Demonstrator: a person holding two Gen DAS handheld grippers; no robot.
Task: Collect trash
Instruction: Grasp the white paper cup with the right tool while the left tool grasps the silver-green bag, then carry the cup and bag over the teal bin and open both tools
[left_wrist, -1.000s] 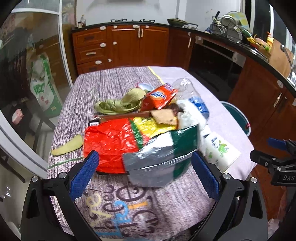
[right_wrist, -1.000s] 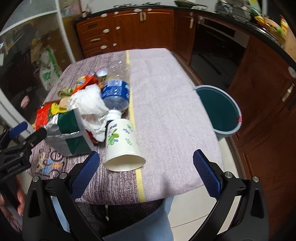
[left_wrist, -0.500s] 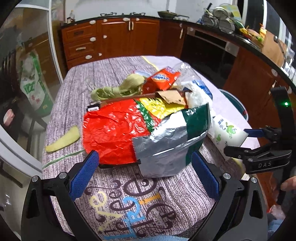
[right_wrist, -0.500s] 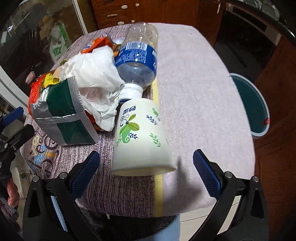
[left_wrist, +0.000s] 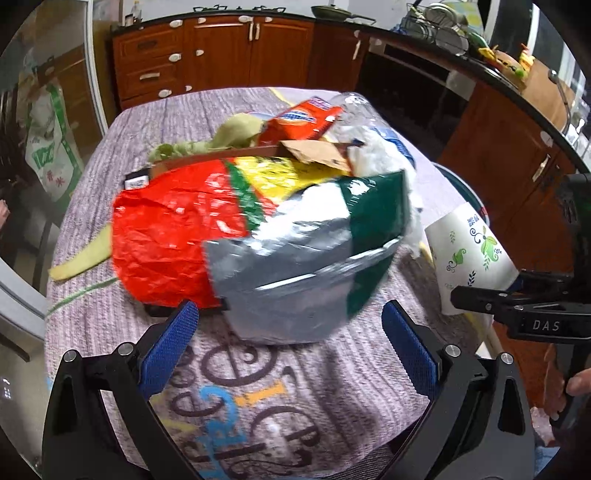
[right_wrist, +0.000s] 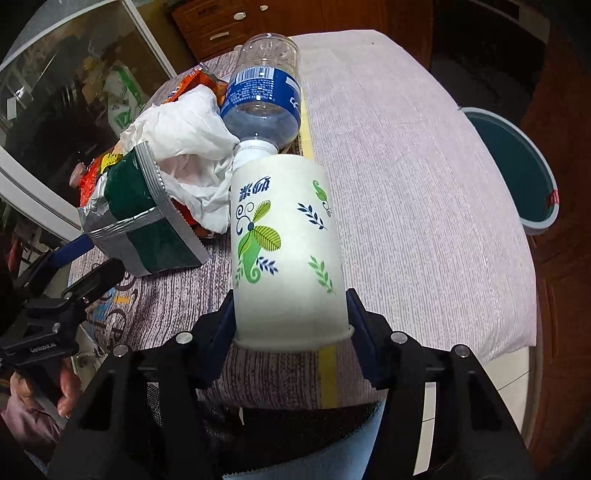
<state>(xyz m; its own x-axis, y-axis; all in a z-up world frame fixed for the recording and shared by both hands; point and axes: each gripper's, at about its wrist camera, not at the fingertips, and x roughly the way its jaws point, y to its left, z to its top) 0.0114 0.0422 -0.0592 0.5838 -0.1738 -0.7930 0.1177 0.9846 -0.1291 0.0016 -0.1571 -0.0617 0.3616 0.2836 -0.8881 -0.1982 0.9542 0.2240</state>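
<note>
The right gripper (right_wrist: 291, 321) has just been closing its jaws, and the paper cup (right_wrist: 286, 251) now lies on its side between them, its rim end gripped by a blue pad on each flank. Beyond the cup's base, straight ahead of this gripper, a clear plastic bottle (right_wrist: 264, 96) with a blue label lies with its white cap touching the cup. Ahead and to the left of the fingers sits crumpled white tissue (right_wrist: 184, 144), and beside it a green and silver foil bag (right_wrist: 147, 221). Off to the right, past the edge of the cloth-covered table (right_wrist: 424, 184), stands a teal bin (right_wrist: 517, 162).

The left gripper (left_wrist: 290, 325) hangs with its jaws wide and nothing between the pads; the foil bag and a red wrapper (left_wrist: 162, 236) lie just ahead of its fingertips.
</note>
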